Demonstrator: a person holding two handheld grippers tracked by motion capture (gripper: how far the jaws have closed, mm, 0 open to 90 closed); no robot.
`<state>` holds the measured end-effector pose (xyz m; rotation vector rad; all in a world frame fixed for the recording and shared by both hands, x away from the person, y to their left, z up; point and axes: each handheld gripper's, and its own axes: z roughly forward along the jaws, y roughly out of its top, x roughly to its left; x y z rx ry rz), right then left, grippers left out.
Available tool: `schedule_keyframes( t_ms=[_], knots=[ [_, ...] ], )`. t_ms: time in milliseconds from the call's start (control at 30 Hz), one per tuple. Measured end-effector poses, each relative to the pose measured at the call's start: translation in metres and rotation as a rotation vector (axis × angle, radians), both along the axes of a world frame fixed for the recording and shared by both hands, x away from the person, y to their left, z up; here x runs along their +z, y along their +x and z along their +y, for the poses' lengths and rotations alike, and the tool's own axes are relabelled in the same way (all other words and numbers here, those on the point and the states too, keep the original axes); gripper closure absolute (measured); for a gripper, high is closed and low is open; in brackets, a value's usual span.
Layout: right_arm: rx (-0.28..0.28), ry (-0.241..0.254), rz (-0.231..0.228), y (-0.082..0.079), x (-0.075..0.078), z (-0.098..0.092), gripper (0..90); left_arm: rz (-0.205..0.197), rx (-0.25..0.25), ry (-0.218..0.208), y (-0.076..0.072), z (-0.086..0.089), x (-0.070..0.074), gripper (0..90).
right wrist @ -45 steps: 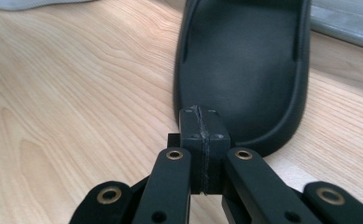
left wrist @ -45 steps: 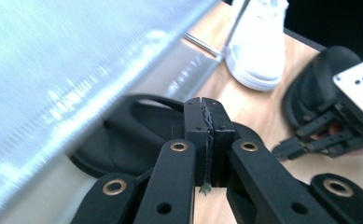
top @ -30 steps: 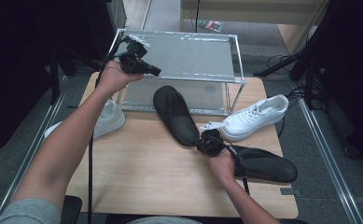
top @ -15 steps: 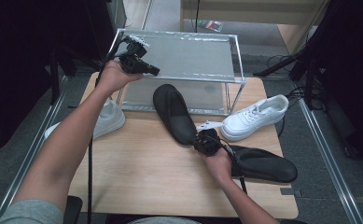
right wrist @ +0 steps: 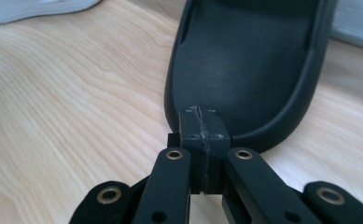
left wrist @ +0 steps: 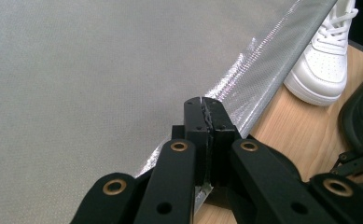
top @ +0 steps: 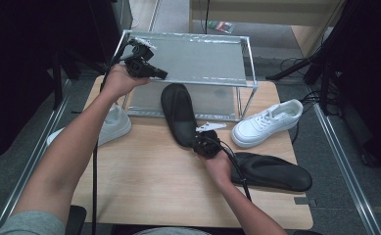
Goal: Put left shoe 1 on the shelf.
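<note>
Your right gripper [right wrist: 202,123], jaws together, hides the black shoe's [top: 178,112] near rim; whether it pinches is unclear. Left gripper [left wrist: 207,116] closed, empty, over the rack [top: 193,56]. Wooden table [top: 144,171], dark room.

slipper [top: 178,112] left of sneaker [top: 269,122]

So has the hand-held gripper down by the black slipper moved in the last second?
Yes. The right gripper has slid leftward, away from the white lace-up sneaker, along the heel end of the black rubber slipper, fingers shut.
</note>
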<state>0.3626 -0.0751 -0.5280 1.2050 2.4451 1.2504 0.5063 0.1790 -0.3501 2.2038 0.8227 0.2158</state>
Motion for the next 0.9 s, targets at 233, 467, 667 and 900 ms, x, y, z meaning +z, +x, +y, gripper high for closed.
schedule_keyframes(
  t_ms=[233,467,667,900],
  knots=[
    [0.007,0.013,-0.020,0.013,-0.002,0.024,90.0,0.004,0.003,-0.001,0.000,0.000,0.000,90.0],
    [-0.026,0.050,-0.038,0.020,-0.007,0.032,90.0,-0.002,0.008,0.006,-0.001,-0.001,0.000,90.0],
    [-0.054,0.066,-0.032,0.032,-0.004,0.035,90.0,0.005,0.008,-0.003,0.000,0.000,0.000,90.0],
    [-0.062,0.047,-0.067,0.049,0.010,0.041,90.0,0.009,0.010,-0.006,0.000,0.000,0.000,90.0]
  ],
)
